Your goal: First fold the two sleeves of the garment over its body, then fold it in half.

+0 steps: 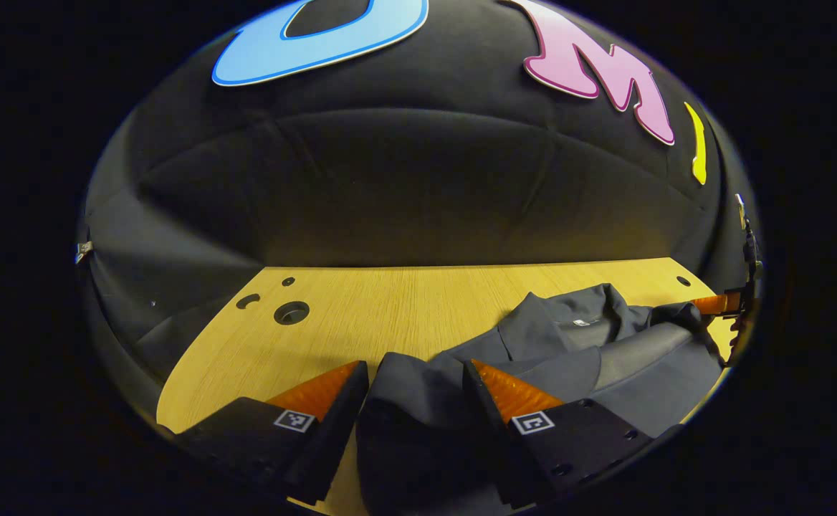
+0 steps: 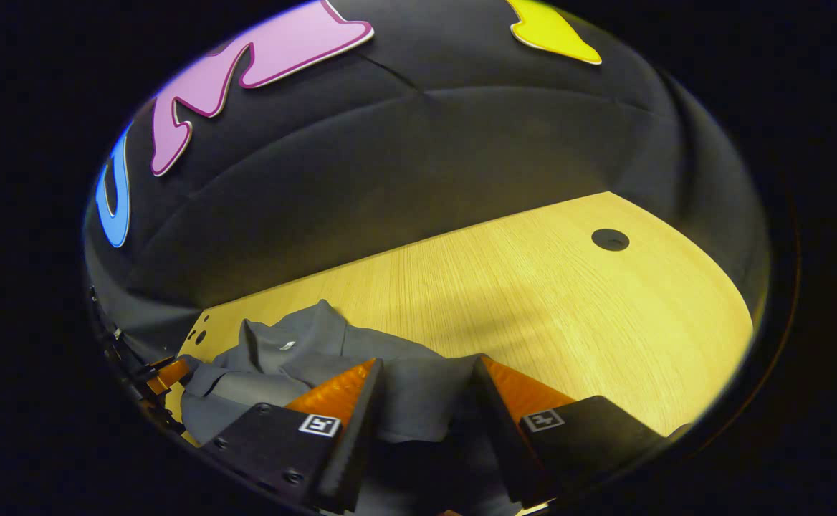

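— Reporting from the desk [image 1: 390, 301]: what is cut off or hard to make out?

— The garment [image 1: 569, 351] is dark grey and lies rumpled on the wooden desk, so its folds blur together. I cannot tell sleeve from body with any certainty. In the left gripper view its near edge runs under my left tool [image 1: 415, 387] and out of the bottom of the picture. A small pale tag shows near the collar; it is too small to read.

— State of your left tool?

— Fingers spread, with a bunch of the cloth lying between them. Whether either finger presses on it I cannot tell; the fabric hides the inner faces.

— And the right?

— My right tool [image 2: 426, 383] is likewise spread, with the garment [image 2: 304, 358] bunched between the fingers. The lower part of the cloth is lost in shadow.

— Anything else partly seen?

— At the far right edge of the left gripper view, a finger of the other tool sits at the garment's far end. Its grip is too distorted to judge.

— Containers?

— I see round holes [image 1: 291, 312] in the desk near its corners.
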The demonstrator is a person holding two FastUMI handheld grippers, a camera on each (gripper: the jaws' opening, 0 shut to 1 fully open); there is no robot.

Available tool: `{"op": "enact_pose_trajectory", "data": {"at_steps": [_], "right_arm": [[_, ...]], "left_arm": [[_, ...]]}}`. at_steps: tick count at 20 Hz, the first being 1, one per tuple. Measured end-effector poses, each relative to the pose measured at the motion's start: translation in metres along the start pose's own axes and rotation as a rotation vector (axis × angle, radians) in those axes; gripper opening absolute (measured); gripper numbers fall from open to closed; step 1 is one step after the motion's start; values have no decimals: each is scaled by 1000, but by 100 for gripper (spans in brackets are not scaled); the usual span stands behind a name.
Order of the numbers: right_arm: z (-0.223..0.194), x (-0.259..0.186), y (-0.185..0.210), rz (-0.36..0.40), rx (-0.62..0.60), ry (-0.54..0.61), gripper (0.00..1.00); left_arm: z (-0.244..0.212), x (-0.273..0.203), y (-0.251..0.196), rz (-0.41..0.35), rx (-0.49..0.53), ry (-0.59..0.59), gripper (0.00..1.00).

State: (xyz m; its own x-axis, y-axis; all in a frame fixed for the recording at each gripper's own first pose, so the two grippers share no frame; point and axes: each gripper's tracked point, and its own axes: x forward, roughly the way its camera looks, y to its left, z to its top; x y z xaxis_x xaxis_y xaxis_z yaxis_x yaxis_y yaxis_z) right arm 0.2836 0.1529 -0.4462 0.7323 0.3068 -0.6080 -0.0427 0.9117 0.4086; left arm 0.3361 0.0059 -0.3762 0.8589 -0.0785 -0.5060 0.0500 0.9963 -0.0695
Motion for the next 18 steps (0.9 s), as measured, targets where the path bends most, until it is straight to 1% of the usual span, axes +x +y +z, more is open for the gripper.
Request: {"op": "enact_pose_trajectory", "data": {"at_steps": [1, 2, 5, 7, 8, 9, 12, 13, 14, 18], "right_arm": [[2, -4, 1, 0, -8, 0, 86], [2, -9, 2, 0, -17, 1, 88], [11, -28, 11, 18, -23, -8, 89], [23, -46, 20, 33, -25, -36, 91], [29, -55, 25, 41, -25, -51, 78], [34, -65, 30, 48, -28, -63, 91], [44, -97, 42, 69, -50, -88, 91], [45, -107, 46, 76, -57, -92, 90], [47, -118, 49, 81, -65, -96, 90], [52, -162, 63, 121, -72, -111, 90]], "left_arm": [[1, -4, -5, -15, -5, -1, 86], [3, -8, -11, -32, -7, -3, 89], [8, -24, -22, -71, 17, -10, 94], [16, -37, -28, -81, 25, -17, 96], [22, -46, -31, -87, 26, -24, 96], [27, -54, -34, -96, 24, -35, 96], [47, -87, -41, -113, 16, -74, 96], [52, -99, -42, -116, 18, -86, 92], [57, -110, -44, -119, 20, -96, 96], [68, -154, -49, -129, 11, -124, 96]]}}
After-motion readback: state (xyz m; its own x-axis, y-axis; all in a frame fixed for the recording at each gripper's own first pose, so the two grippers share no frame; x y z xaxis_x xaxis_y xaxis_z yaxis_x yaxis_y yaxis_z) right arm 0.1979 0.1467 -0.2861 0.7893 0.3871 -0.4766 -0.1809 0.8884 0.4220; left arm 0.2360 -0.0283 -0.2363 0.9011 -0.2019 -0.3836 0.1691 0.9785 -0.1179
